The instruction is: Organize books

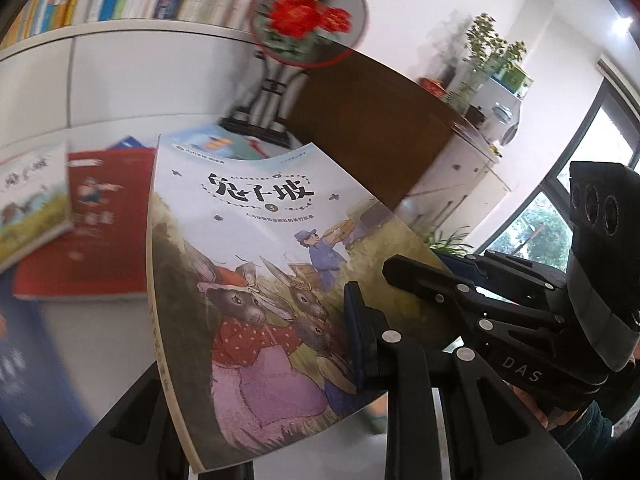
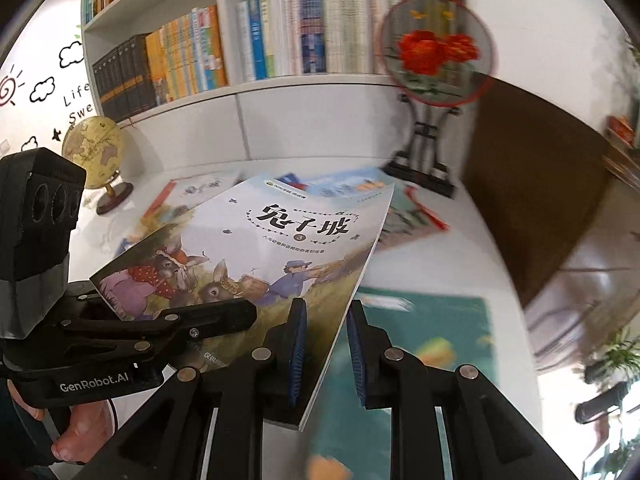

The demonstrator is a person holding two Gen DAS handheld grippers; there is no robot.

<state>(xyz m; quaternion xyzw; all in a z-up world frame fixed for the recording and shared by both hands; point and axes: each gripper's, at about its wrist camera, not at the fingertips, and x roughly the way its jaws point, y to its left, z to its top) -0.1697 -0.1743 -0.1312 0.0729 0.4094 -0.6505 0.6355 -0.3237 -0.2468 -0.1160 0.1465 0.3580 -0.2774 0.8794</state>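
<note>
Left wrist view: my left gripper [image 1: 360,364] is clamped narrow on the near edge of the rabbit book [image 1: 256,280], which I hold tilted above the white counter [image 1: 120,92]. My right gripper [image 1: 400,276] grips the same book at its right edge. A red book [image 1: 92,240] and other loose books lie flat beneath, so most of the sorting looks undone. Only one blue pad [image 1: 356,332] of the left gripper shows; the other is behind the cover. The background is blurred.

Right wrist view: my right gripper [image 2: 326,344] pinches the book's [image 2: 280,248] lower right corner between its pads. More books lie scattered on the counter, including a green one [image 2: 432,332]. The shelf [image 2: 260,88] above already holds upright rows. The right half is smeared, and titles there are unreadable.
</note>
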